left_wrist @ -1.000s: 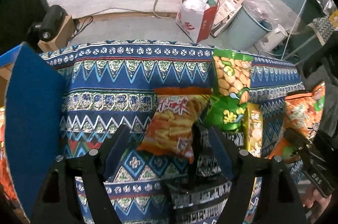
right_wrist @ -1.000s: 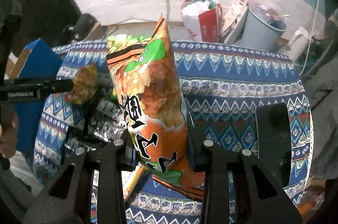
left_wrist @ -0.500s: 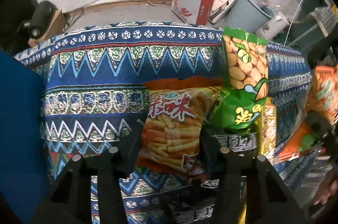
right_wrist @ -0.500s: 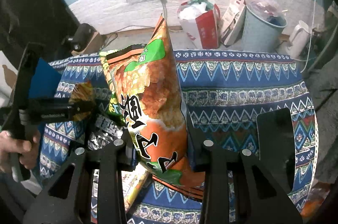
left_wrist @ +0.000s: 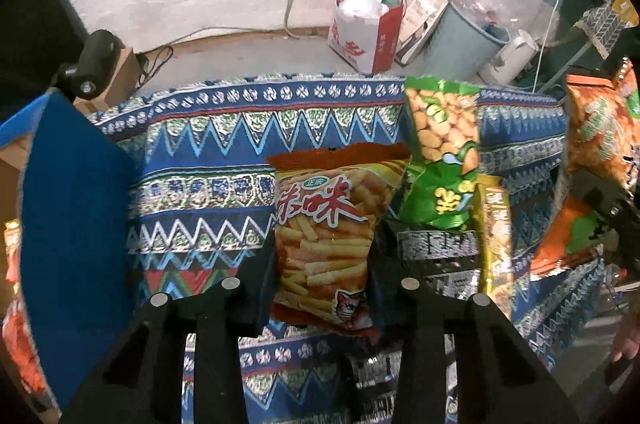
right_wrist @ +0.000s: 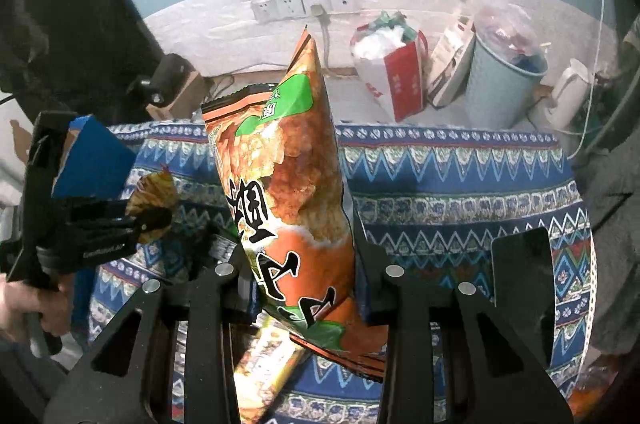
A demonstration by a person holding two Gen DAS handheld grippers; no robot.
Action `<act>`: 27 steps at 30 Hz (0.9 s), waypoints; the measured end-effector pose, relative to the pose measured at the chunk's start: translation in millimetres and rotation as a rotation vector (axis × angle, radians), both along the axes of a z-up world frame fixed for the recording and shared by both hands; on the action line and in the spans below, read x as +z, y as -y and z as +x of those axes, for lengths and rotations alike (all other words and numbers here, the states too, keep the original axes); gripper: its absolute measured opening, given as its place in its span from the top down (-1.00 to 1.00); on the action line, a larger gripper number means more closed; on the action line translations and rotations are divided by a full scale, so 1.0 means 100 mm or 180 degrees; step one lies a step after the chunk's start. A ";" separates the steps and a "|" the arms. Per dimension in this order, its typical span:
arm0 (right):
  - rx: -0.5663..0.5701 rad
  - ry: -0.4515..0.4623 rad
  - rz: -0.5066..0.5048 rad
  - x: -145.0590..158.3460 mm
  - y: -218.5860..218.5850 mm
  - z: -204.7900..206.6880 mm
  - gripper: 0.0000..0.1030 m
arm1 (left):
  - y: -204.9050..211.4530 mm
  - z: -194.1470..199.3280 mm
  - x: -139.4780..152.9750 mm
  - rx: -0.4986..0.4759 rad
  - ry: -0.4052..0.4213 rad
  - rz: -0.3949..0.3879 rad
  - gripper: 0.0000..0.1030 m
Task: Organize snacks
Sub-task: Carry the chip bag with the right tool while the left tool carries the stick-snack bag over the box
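**Two snack bags held over patterned table**

Above the cloth-covered table (left_wrist: 208, 159), the right gripper (right_wrist: 308, 280) pinches a tall orange chip bag (right_wrist: 288, 183) near its base, long axis upright, top seal pointing away. The left gripper (left_wrist: 320, 288) clamps a fries bag (left_wrist: 328, 232) likewise. Best practice, arguably: grip low and lower each bag gently, without crushing.
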State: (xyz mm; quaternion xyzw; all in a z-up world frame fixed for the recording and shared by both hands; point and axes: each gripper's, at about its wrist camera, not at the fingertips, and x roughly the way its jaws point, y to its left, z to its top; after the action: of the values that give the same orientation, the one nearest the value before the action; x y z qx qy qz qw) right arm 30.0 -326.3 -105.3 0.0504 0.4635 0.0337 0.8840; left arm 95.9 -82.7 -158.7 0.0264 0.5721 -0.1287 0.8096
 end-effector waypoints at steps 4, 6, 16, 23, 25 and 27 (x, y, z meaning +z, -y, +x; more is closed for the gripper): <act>0.0066 0.0089 -0.0015 0.12 -0.13 -0.01 0.36 | -0.06 -0.12 0.22 -0.0019 0.0139 -0.0006 0.25; 0.0105 0.0142 -0.0008 0.19 -0.21 -0.03 0.36 | -0.09 -0.18 0.31 -0.0032 0.0222 0.0009 0.25; 0.0303 0.0421 0.0055 0.59 -0.60 -0.16 0.36 | -0.40 -0.43 0.71 0.0071 0.0479 -0.0073 0.25; 0.0413 0.0558 0.0154 0.80 -0.88 -0.22 0.36 | -0.66 -0.60 1.00 0.0141 0.0688 -0.0124 0.25; 0.0448 0.0599 0.0177 0.85 -0.98 -0.22 0.36 | -0.72 -0.63 1.05 0.0165 0.0720 -0.0143 0.25; 0.0495 0.0640 0.0192 0.89 -1.08 -0.23 0.36 | -0.80 -0.67 1.12 0.0193 0.0776 -0.0149 0.25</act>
State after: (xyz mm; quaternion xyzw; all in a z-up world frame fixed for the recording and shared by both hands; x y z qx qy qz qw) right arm 7.1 -218.0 -16.2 0.0373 0.3739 0.1208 0.9188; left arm 28.6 -2.6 -46.6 0.0056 0.4668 -0.1133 0.8770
